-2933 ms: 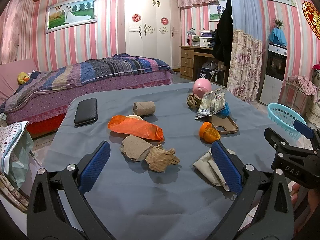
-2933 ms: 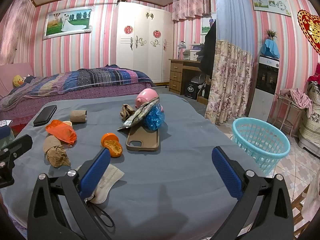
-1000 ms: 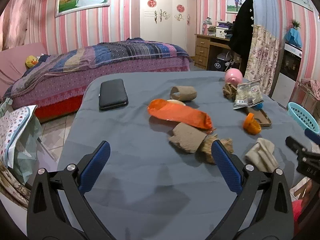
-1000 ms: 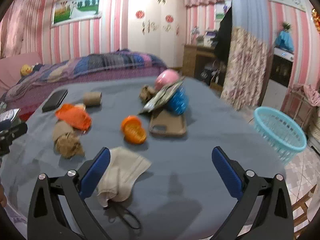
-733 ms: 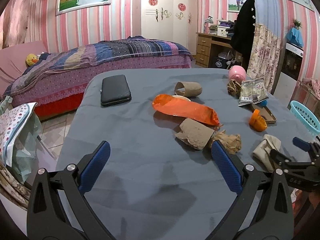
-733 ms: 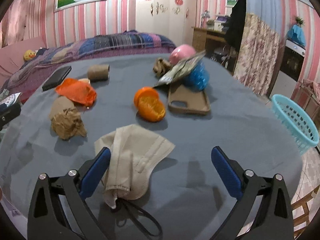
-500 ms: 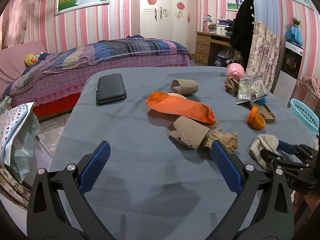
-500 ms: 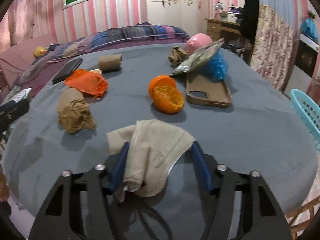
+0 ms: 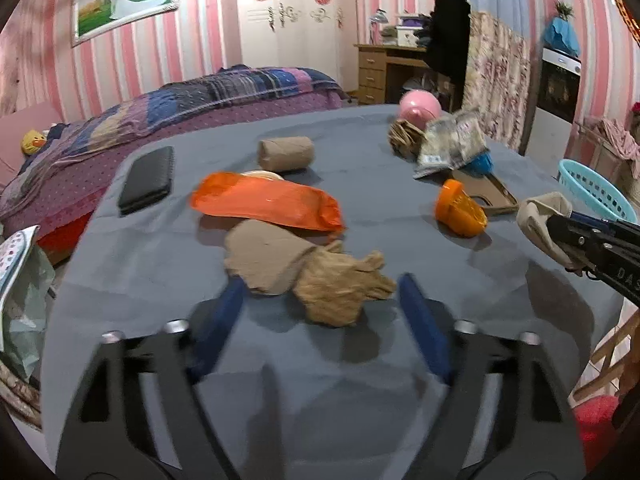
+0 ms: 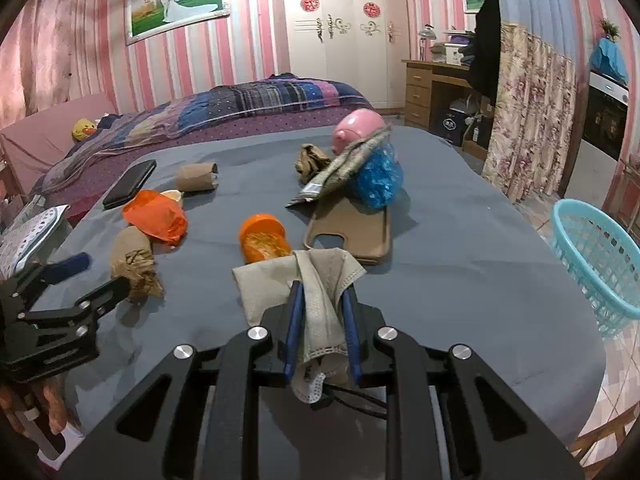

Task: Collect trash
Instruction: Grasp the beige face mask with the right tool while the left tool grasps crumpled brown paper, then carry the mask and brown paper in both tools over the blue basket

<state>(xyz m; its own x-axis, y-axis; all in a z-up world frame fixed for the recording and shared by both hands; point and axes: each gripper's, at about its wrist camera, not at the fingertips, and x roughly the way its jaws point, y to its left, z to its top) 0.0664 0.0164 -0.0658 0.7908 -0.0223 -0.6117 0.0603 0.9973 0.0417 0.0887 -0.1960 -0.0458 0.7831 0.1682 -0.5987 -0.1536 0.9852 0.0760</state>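
Note:
A crumpled brown paper wad [image 9: 340, 288] and a flattened cardboard tube [image 9: 264, 260] lie touching on the grey table [image 9: 160, 280]. My left gripper [image 9: 320, 292] straddles them. Its jaws are closing, and the blue pads stand just outside the paper without squeezing it. A beige face mask [image 10: 272, 280] is pinched between the blue pads of my right gripper [image 10: 321, 290], whose jaws are still closing on it. The mask is raised slightly at the table's near right. The left wrist view shows the mask [image 9: 540, 216] bunched at the right gripper's [image 9: 558, 230] tips.
An orange plastic bag [image 9: 268, 200], a cardboard roll [image 9: 286, 154], an orange peel [image 9: 460, 210], a brown phone case [image 10: 352, 232], a foil wrapper [image 9: 448, 144], a blue bag [image 10: 378, 178] and a black phone [image 9: 148, 184] lie on the table. A teal basket [image 10: 592, 264] stands off its right edge.
My right gripper came down over the mask and clamped it. My left gripper moved forward and down to the brown paper wad, and its jaws have narrowed around it.

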